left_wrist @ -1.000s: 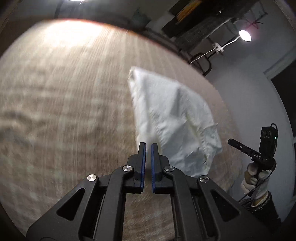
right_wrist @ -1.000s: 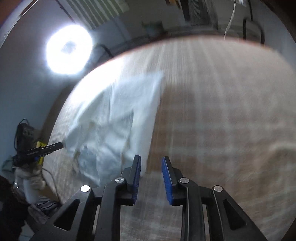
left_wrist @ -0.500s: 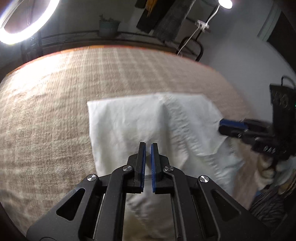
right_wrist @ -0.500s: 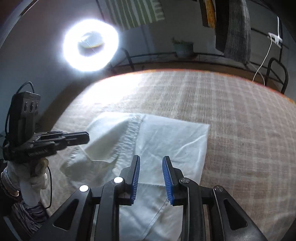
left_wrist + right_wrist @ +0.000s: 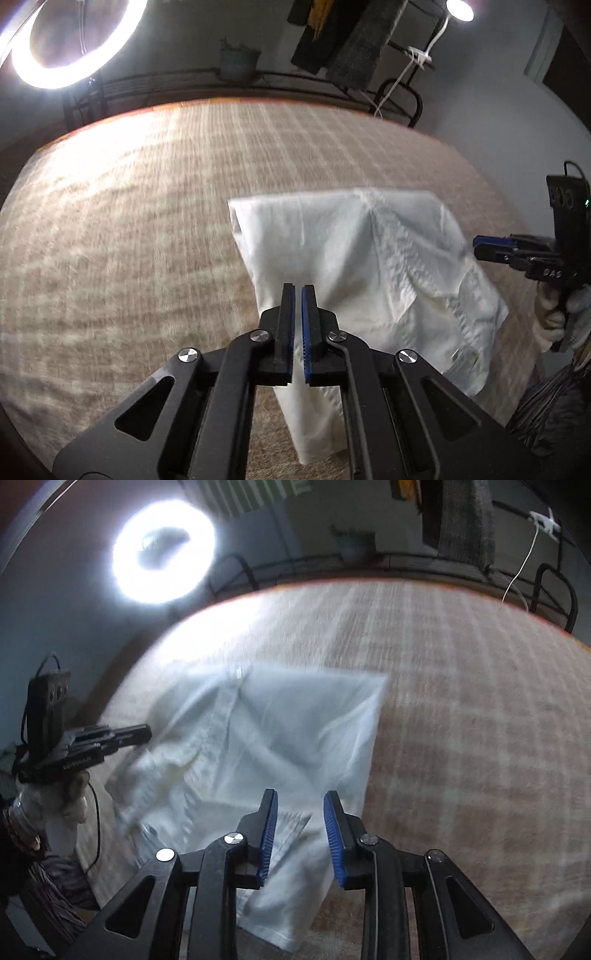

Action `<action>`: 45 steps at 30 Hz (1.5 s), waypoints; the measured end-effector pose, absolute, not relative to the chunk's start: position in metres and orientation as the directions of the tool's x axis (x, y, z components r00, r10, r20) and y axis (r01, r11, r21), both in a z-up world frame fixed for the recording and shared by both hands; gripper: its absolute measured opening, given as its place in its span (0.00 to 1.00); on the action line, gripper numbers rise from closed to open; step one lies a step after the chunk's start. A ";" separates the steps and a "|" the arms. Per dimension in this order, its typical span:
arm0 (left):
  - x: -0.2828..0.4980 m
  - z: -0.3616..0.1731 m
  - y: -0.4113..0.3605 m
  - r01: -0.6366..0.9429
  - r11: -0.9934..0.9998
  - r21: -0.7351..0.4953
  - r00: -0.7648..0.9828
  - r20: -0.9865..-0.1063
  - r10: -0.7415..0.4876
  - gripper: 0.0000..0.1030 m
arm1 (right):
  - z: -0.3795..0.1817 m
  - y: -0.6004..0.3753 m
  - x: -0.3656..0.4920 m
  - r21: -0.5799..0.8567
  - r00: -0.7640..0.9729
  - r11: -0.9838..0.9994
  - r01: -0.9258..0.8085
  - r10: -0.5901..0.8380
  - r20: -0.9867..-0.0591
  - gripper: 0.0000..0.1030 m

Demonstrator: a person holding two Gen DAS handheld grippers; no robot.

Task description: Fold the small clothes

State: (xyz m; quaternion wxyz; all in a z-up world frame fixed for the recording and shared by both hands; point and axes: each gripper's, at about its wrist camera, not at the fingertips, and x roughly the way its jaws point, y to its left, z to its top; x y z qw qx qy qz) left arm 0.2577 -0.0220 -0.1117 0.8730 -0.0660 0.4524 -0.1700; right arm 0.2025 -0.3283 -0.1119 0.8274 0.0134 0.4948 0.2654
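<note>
A white garment [image 5: 373, 280] is lying on a tan checked blanket [image 5: 129, 229] that is covering the surface beneath; whether that surface is a bed or a worktop cannot be told. The garment is partly folded, with a seam running down its middle and its lower end trailing toward the cameras.

The left tool [image 5: 297, 295] is hanging above the near edge of the garment, its blue-lined jaws pressed almost together with only a thin slit between them and nothing caught in it. The right tool [image 5: 300, 801] is hovering over the garment's near end, its jaws standing apart and holding nothing.

In the left wrist view the right tool is sitting at the garment's right edge, gripped by a gloved hand [image 5: 561, 314]. A ring light [image 5: 164, 552] is glowing beyond the blanket's far edge.
</note>
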 end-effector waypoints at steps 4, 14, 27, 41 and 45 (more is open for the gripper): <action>0.277 -0.100 -0.020 0.206 0.927 -0.315 0.564 -0.736 -0.375 0.01 | -0.098 -0.332 0.219 0.290 0.433 0.872 -0.395 0.455 -0.778 0.35; 0.332 -0.138 -0.030 0.145 0.940 -0.310 0.522 -0.783 -0.339 0.01 | -0.099 -0.273 0.268 0.291 0.435 0.848 -0.442 0.487 -0.758 0.35; 0.299 -0.135 0.027 0.039 0.900 -0.434 0.533 -0.753 -0.386 0.02 | -0.126 -0.291 0.287 0.238 0.414 0.911 -0.337 0.371 -0.831 0.37; 0.202 -0.167 0.020 0.097 0.911 -0.400 0.457 -0.795 -0.398 0.02 | -0.139 -0.340 0.191 0.324 0.316 0.863 -0.388 0.455 -0.833 0.38; 0.182 -0.164 0.027 0.125 0.919 -0.373 0.462 -0.798 -0.386 0.02 | -0.153 -0.359 0.170 0.364 0.289 0.852 -0.377 0.482 -0.828 0.38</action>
